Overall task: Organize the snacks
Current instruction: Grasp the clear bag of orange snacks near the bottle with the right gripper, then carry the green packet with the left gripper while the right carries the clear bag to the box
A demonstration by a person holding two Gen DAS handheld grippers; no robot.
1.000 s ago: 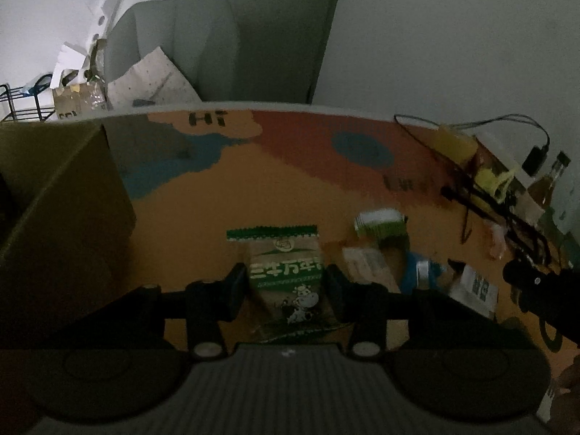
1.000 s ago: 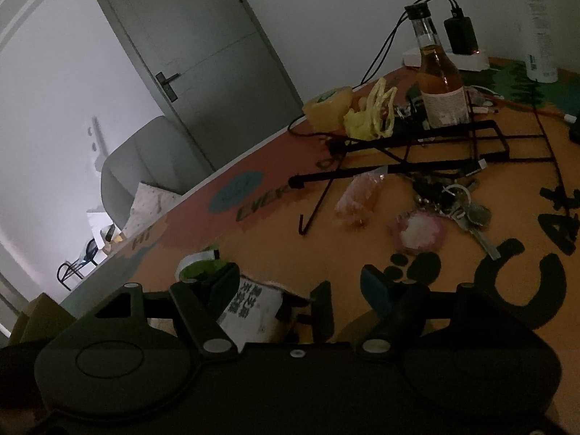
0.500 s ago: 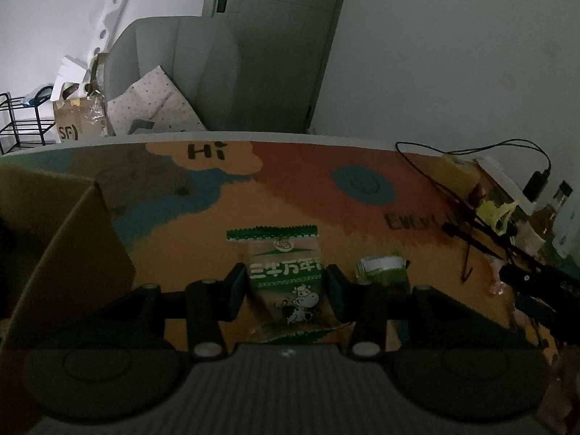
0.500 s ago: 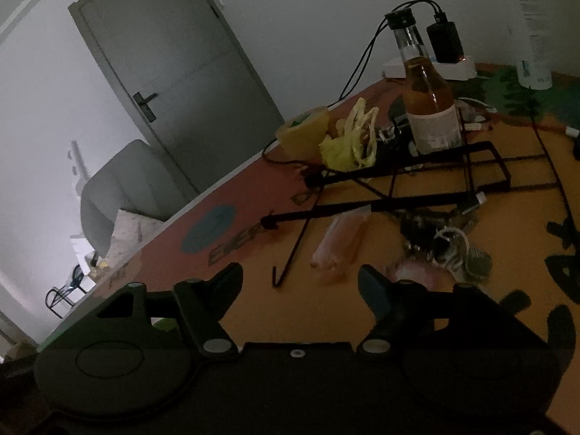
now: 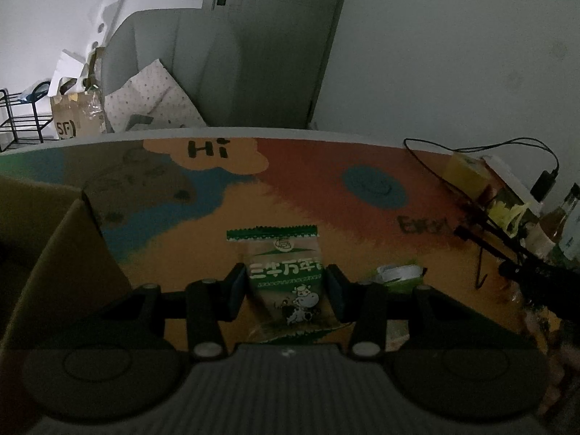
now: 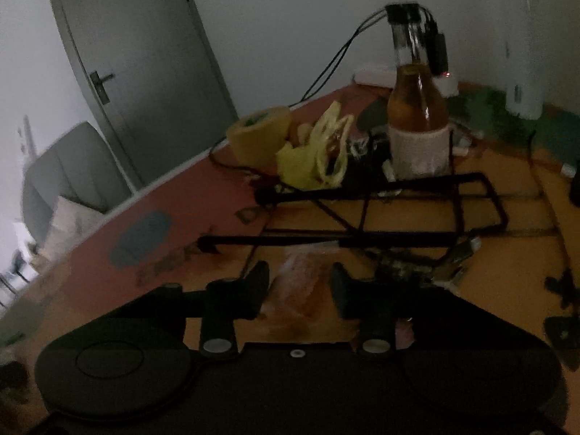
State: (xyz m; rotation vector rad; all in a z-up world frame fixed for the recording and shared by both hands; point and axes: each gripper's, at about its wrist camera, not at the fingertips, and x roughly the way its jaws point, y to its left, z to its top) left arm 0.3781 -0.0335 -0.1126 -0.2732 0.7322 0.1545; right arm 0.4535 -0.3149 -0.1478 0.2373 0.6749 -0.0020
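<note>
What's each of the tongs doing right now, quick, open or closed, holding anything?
Left tongs: shut on the green milk snack packet.
Right tongs: just been closing around the clear-wrapped snack; contact cannot be told.

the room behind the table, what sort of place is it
Probably a lived-in room at home, maybe a living room: a grey armchair with a cushion, a closed door, and a cluttered table with a colourful mat.

Right-wrist view blurred (bottle (image 6: 417, 108) label unreadable).
</note>
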